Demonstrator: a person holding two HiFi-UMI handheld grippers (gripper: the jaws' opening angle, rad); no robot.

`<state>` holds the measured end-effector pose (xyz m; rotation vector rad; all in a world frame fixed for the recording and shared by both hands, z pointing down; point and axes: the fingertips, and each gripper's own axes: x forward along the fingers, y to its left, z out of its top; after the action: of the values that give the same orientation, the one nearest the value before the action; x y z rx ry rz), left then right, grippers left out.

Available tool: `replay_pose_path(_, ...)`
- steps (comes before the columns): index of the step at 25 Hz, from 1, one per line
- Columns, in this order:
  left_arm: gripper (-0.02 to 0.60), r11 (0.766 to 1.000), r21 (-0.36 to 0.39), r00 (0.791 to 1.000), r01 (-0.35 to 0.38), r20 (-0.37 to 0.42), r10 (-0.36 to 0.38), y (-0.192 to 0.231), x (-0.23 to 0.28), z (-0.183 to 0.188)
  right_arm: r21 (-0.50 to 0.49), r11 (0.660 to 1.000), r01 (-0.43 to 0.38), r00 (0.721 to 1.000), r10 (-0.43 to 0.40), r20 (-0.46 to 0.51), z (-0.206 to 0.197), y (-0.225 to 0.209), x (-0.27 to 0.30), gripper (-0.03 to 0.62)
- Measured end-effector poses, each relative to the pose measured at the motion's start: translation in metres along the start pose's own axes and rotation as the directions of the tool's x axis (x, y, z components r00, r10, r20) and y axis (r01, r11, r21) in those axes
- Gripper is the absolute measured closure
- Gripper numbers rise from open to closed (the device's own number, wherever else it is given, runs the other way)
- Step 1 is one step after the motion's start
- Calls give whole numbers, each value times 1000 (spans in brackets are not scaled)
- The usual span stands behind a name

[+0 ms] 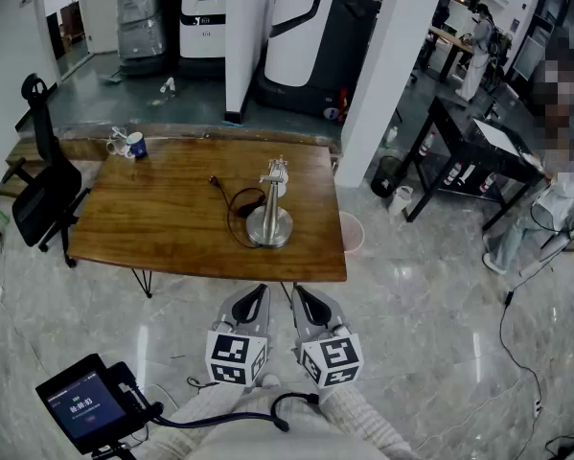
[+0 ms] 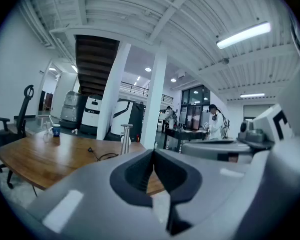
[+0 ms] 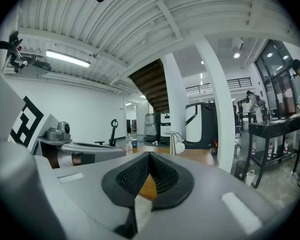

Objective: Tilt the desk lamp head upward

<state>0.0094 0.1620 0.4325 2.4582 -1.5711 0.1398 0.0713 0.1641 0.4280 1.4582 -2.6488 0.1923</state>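
A silver desk lamp point(image 1: 270, 217) stands on its round base near the middle right of the wooden table point(image 1: 162, 220), its head low over the stem. Its black cord point(image 1: 231, 199) loops on the tabletop to its left. The lamp shows small and far off in the left gripper view point(image 2: 125, 138) and the right gripper view point(image 3: 176, 143). Both grippers hover side by side over the floor, short of the table's near edge. My left gripper point(image 1: 255, 296) is shut with nothing in it. My right gripper point(image 1: 302, 296) is shut and empty too.
A blue mug point(image 1: 136, 145) sits at the table's far left corner. A black office chair point(image 1: 42, 185) stands left of the table. A white pillar point(image 1: 387, 60) rises at its far right, a black bench point(image 1: 478, 156) beyond. A person point(image 1: 478, 46) stands far back.
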Motion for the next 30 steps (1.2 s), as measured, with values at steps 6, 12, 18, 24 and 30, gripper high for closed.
replay_pose_path(6,575,999,-24,1000,-28,1,28,10,-1,3,1,1000,-16,1000,16,-2,5,0,3,599)
replay_pose_path(12,575,997,-49,998,-53,-19,52,12,3,-2,18,1000,-12,999,13,-33,-1,-12,5,599)
replay_pose_path(18,576,995,-75,997,-71,-19,69,18,26,-8,21,1000,-10,999,10,-32,-5,-35,15,599)
replay_pose_path(24,575,996,-63,998,-67,-27,65,52,83,-8,30,999,18,999,-17,-27,-9,-71,68,599)
replay_pose_path(30,575,997,-70,998,-44,-53,41,91,134,5,45,998,50,998,-49,-33,4,-100,121,597)
